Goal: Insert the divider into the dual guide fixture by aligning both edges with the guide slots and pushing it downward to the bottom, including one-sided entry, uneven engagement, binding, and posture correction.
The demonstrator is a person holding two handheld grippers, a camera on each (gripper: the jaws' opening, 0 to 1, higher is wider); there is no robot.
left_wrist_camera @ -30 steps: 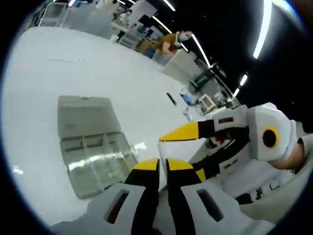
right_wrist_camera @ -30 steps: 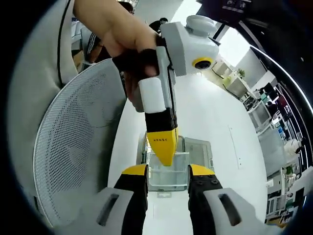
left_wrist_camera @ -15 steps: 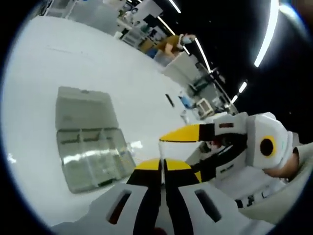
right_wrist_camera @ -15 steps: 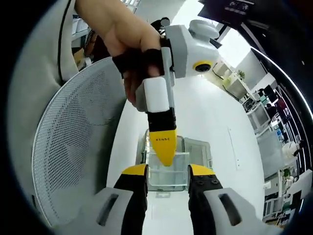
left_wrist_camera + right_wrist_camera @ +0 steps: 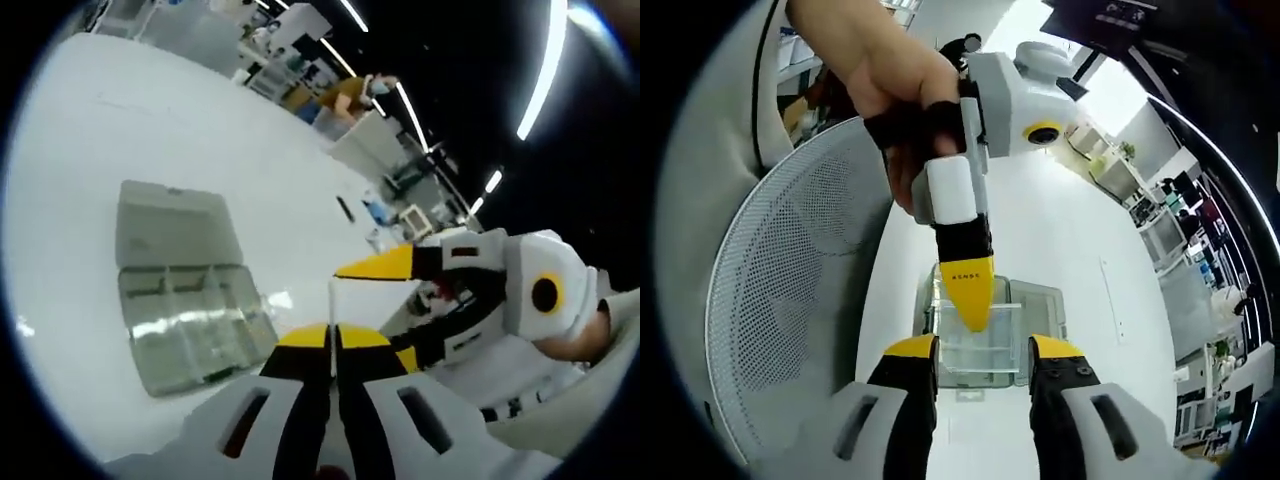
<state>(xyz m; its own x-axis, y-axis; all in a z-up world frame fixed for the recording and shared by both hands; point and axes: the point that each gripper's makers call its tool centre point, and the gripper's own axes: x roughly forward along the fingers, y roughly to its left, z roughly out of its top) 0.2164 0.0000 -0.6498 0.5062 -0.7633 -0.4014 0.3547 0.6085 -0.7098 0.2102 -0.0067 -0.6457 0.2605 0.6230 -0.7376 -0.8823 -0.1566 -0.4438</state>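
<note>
A clear plastic compartment box (image 5: pixel 185 300) lay open on the broad white table (image 5: pixel 150 130); shelving stood beyond. The left gripper (image 5: pixel 333 345) was pinched closed, the right gripper (image 5: pixel 983 352) spread wide, empty.

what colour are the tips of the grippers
Yellow on black, clearest on the left gripper in the right gripper view.

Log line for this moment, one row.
left gripper shut, empty | right gripper open | clear box on white table, lid open

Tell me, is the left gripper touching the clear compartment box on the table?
Apart. In the left gripper view, the left gripper is beside the clear box, white table between.
</note>
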